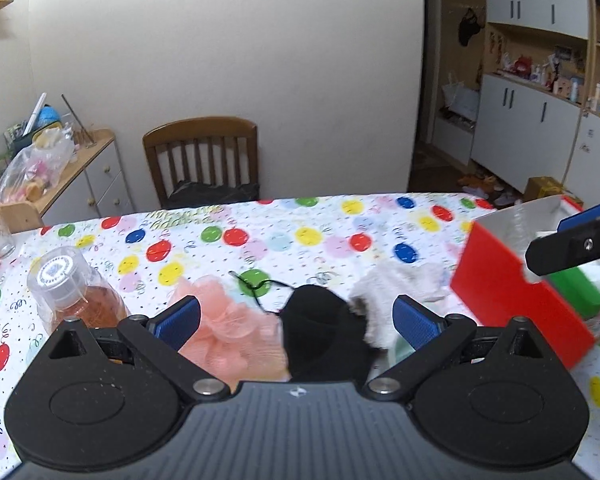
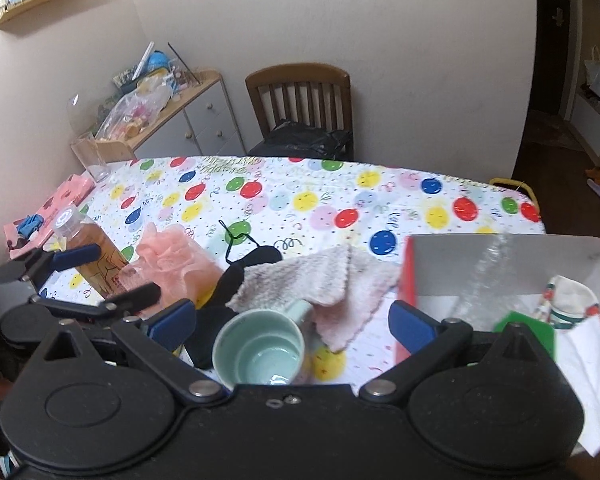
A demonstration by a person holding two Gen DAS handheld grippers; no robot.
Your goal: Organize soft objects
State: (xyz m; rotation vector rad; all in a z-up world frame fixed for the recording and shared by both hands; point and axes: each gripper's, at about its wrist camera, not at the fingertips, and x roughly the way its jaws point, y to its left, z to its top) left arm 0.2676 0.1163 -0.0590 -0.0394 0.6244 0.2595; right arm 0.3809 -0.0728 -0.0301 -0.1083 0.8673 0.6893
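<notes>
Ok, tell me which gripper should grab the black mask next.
Left, probably. The left gripper is open with the black mask between its fingers; the right gripper is open over the mug.

My left gripper hangs with its jaws spread wide, nothing between them. My right gripper is likewise wide apart and empty.

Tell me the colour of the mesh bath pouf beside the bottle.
Pale peach-pink; the bath pouf shows best in the right wrist view.
</notes>
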